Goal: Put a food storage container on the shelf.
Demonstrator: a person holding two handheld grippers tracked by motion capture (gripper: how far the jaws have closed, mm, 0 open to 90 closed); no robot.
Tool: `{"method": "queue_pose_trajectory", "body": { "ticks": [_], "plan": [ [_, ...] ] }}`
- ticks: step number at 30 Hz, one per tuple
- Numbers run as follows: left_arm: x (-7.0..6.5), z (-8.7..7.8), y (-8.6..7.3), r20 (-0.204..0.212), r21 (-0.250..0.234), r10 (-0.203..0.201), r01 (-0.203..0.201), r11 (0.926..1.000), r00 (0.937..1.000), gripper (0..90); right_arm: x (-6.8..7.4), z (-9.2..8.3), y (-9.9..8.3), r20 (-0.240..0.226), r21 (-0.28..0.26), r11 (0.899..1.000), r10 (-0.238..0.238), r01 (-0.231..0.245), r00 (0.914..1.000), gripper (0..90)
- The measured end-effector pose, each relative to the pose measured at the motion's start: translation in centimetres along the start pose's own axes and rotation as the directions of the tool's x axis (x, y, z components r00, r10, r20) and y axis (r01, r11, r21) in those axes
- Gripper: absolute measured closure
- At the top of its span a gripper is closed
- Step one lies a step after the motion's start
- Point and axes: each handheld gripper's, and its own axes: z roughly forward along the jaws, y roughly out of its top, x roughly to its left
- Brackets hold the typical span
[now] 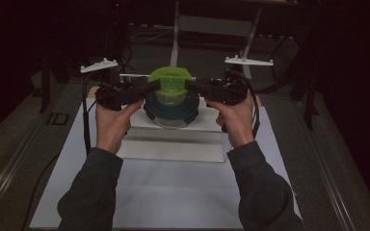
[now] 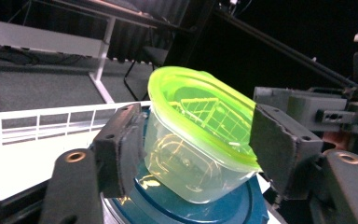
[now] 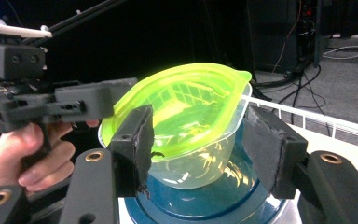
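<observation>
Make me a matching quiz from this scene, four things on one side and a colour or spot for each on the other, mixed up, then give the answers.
Things:
1. lid
2. small tub
3. big container
4. wire rack

Descriptions:
A. white, behind the containers
B. clear, between both tools' jaws
C. neon green, on top of the tub
D. dark blue lid, underneath the tub

Pairs: 1-C, 2-B, 3-D, 4-A

Your grippers flank the green-lidded container (image 1: 170, 86) from both sides; the white wire rack (image 2: 37, 123) fences the far edge, while bare white tabletop (image 1: 164, 192) lies open toward you.
</observation>
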Motion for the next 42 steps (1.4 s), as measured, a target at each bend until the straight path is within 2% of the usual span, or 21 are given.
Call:
{"method": "queue_pose_trajectory", "body": {
  "ticks": [4,6,7,10,15,22,24,27,34,42],
  "plan": [
    [0.2,-0.5,0.1,-0.005,-0.022,0.002,-0.002,0.9998,1.0000,36.1,0.1,-0.1,0.0,0.003,-0.004,1.000,-0.006,0.006,1.0000,42.6],
    [0.3,-0.8,0.1,-0.011,-0.016,0.014,-0.015,0.9998,0.9998,42.1,0.1,-0.3,0.0,0.013,-0.003,1.000,-0.019,0.019,0.9997,42.7],
    [0.2,-0.9,0.1,-0.028,-0.012,0.023,-0.023,0.9997,0.9994,46.5,0.2,-0.4,-0.1,0.017,-0.003,1.000,-0.025,0.025,0.9995,42.7],
    [0.3,-1.0,0.2,-0.033,-0.017,0.031,-0.031,0.9994,0.9990,56.9,0.1,-0.7,-0.2,0.018,-0.008,1.000,-0.029,0.029,0.9994,42.6],
    [0.1,-0.5,0.1,-0.007,-0.011,0.032,-0.032,0.9994,0.9995,62.9,0.1,-1.0,-0.1,0.021,-0.009,0.999,-0.031,0.031,0.9993,42.6],
    [0.2,-0.5,0.0,0.024,-0.002,0.033,-0.032,0.9995,0.9992,59.4,-0.2,-1.4,-0.4,0.030,-0.018,0.999,-0.032,0.033,0.9990,42.6],
    [0.3,-0.7,0.0,0.014,-0.005,0.038,-0.038,0.9993,0.9992,56.6,-0.2,-1.6,-0.5,0.033,-0.021,0.999,-0.033,0.034,0.9989,42.5],
    [0.5,-1.3,0.1,-0.008,-0.016,0.040,-0.041,0.9991,0.9992,46.7,-0.3,-1.8,-0.7,0.048,-0.016,0.999,-0.046,0.046,0.9978,42.4],
    [0.8,-2.8,0.4,-0.046,-0.043,0.058,-0.060,0.9973,0.9972,46.1,-0.7,-2.3,-1.2,0.058,-0.013,0.999,-0.046,0.047,0.9973,42.5],
    [1.3,-3.6,0.5,-0.066,-0.061,0.049,-0.053,0.9967,0.9966,45.5,-1.0,-2.3,-2.0,0.058,0.002,0.999,-0.052,0.052,0.9970,42.5]
  ]
}}
